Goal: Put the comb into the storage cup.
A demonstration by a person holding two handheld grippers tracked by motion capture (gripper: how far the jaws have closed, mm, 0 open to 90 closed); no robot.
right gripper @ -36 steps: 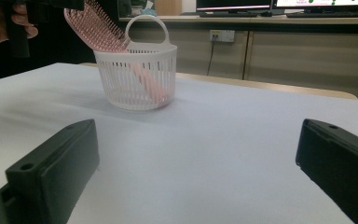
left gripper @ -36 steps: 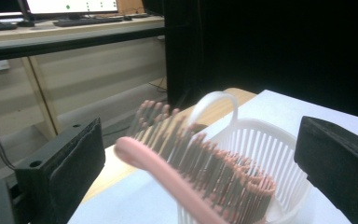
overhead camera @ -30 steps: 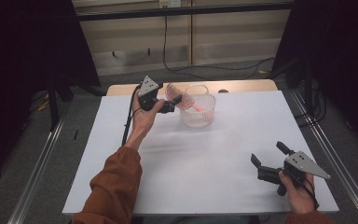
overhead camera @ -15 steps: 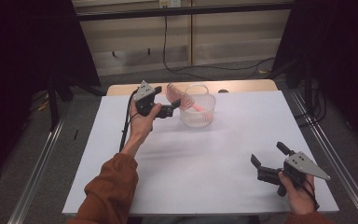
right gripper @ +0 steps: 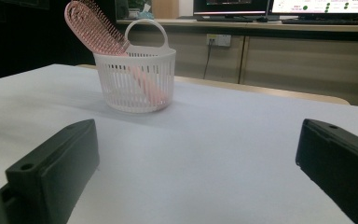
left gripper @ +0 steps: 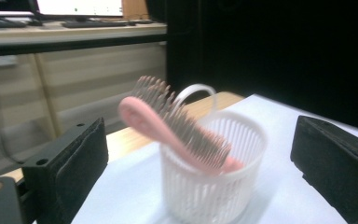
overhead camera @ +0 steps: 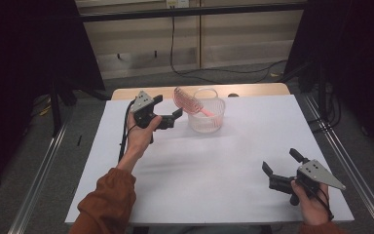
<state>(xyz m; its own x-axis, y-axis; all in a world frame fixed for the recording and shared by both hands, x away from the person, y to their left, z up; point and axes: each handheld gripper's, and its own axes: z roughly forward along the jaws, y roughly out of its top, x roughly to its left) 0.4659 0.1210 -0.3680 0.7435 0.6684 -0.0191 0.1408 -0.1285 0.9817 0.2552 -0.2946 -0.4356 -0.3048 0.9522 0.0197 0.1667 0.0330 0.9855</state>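
Just ahead of the left tool [overhead camera: 168, 118], near the far edge of the counter [overhead camera: 224, 161], stands a white slotted basket [overhead camera: 206, 116] with a pink hairbrush [overhead camera: 191, 101] leaning in it, handle down and bristled head sticking out over the rim toward that tool. The left tool is released, its jaws spread wide and holding nothing, close beside the basket without touching it. Nothing lies between the two. Well apart, at the near right corner, the right tool [overhead camera: 278, 171] is likewise released and empty, resting low over bare white counter.

The left gripper view is blurred, so the brush bristles smear together. Only the right gripper view makes plain the basket's looped carry handle [right gripper: 143, 31] and the brush handle showing through the slots. Beyond the counter, a cable [overhead camera: 175, 48] hangs down a pale wall panel; both gripper views catch monitors [right gripper: 321, 7] on a far desk.
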